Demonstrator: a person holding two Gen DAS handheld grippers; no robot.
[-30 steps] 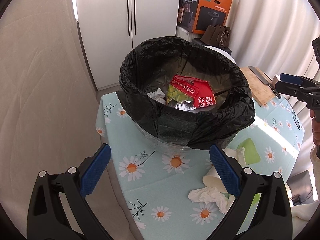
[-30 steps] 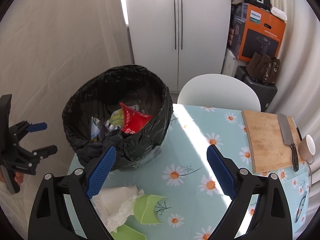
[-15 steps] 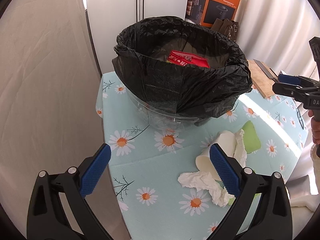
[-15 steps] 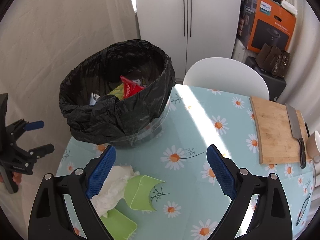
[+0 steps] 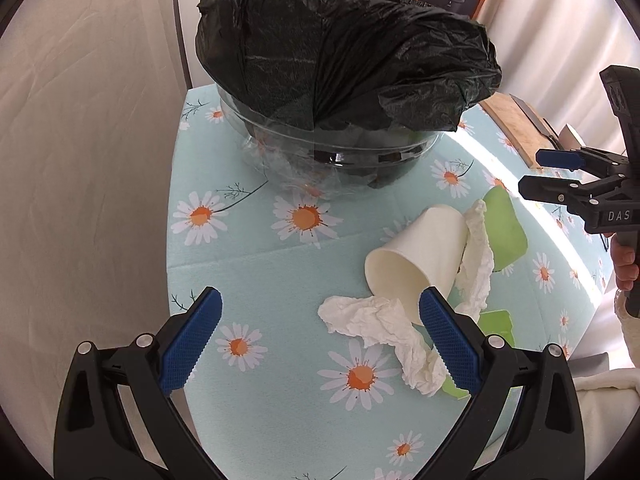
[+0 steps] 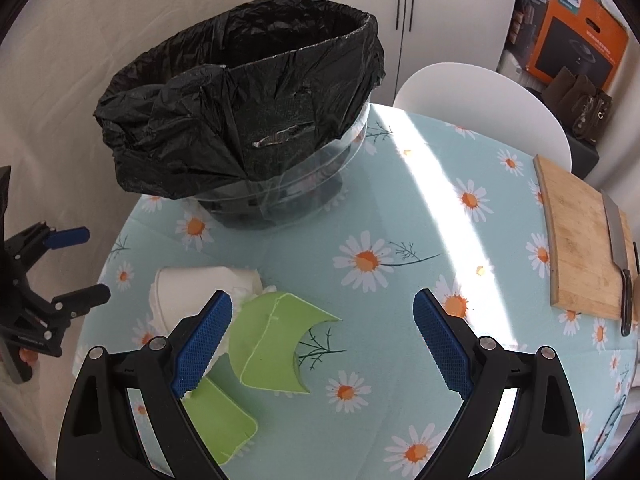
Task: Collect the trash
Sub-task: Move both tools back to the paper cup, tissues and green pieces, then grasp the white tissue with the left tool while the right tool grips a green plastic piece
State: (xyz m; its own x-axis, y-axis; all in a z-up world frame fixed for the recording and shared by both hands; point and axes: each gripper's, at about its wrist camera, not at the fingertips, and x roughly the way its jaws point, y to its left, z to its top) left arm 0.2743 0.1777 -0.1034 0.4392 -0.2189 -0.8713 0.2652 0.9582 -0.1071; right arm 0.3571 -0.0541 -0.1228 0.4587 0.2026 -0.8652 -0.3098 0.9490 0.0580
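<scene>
Daisy-print table bears bin, cup, tissue, cutting board.

White curtains, white cabinet

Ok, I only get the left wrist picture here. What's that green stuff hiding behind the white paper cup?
Observer: The right wrist view shows a torn green cup piece beside the paper cup, and a second green piece nearer the camera.
Operator: Anything beyond the bin?
Observer: A white chair stands at the far side, to the right of the trash bin.
Operator: Is the other gripper carrying anything?
Observer: No, the right gripper is open and empty.
Operator: And that wooden board?
Observer: A cleaver lies along the cutting board.
</scene>
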